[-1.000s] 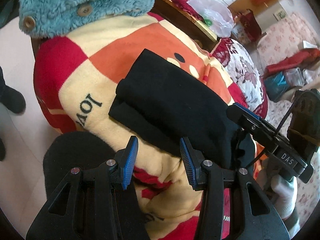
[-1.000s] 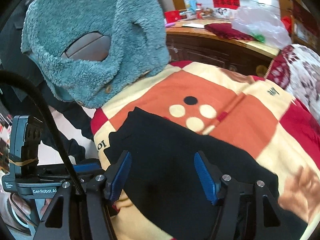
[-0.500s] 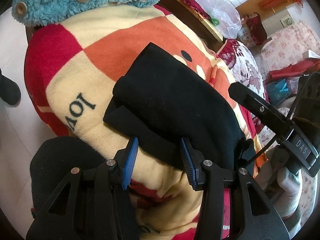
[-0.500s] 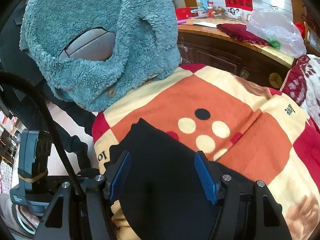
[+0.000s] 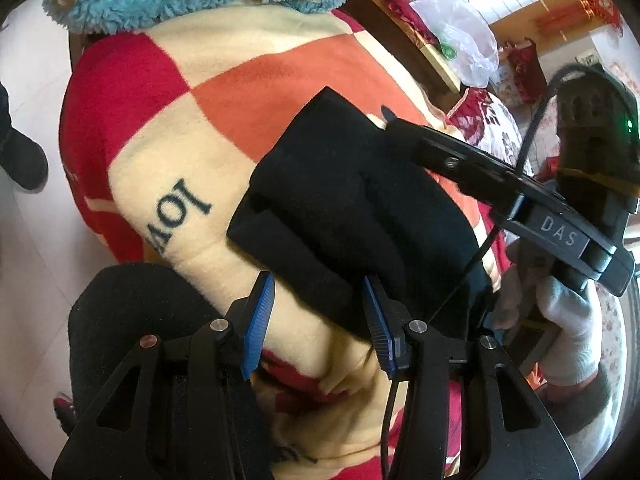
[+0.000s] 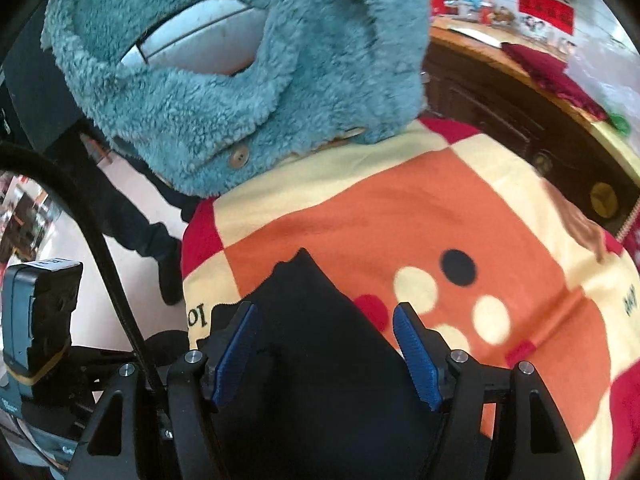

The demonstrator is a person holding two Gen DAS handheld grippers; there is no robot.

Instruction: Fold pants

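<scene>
Both grippers hang over the folded black pants (image 5: 352,200), each with its blue-padded jaws apart and nothing pinched between them. On the left gripper (image 5: 318,320) the jaws stand spread above the near edge of the pants, the pads clear of the cloth. On the right gripper (image 6: 326,344) the jaws have just been opening wider; the dark cloth shows between and below them, but the pads do not press on it, so that gripper too has let go. The pants lie as a thick, layered bundle on a checked blanket (image 5: 172,128) of red, orange and cream squares, with one corner of the bundle pointing away toward the far side and a lower layer sticking out along the near left edge. Dark letters are printed on a cream square just beside the pants, and a cluster of cream and dark dots (image 6: 456,288) sits on the orange square to the right of them. From the left wrist view the right gripper reaches in over the far right part of the pants, held by a hand in a white glove (image 5: 560,320). A fluffy teal jacket (image 6: 248,80) with round buttons hangs at the far end of the blanket. Beyond it stand a dark wooden cabinet (image 6: 500,108) and a clear plastic bag (image 5: 464,40).
</scene>
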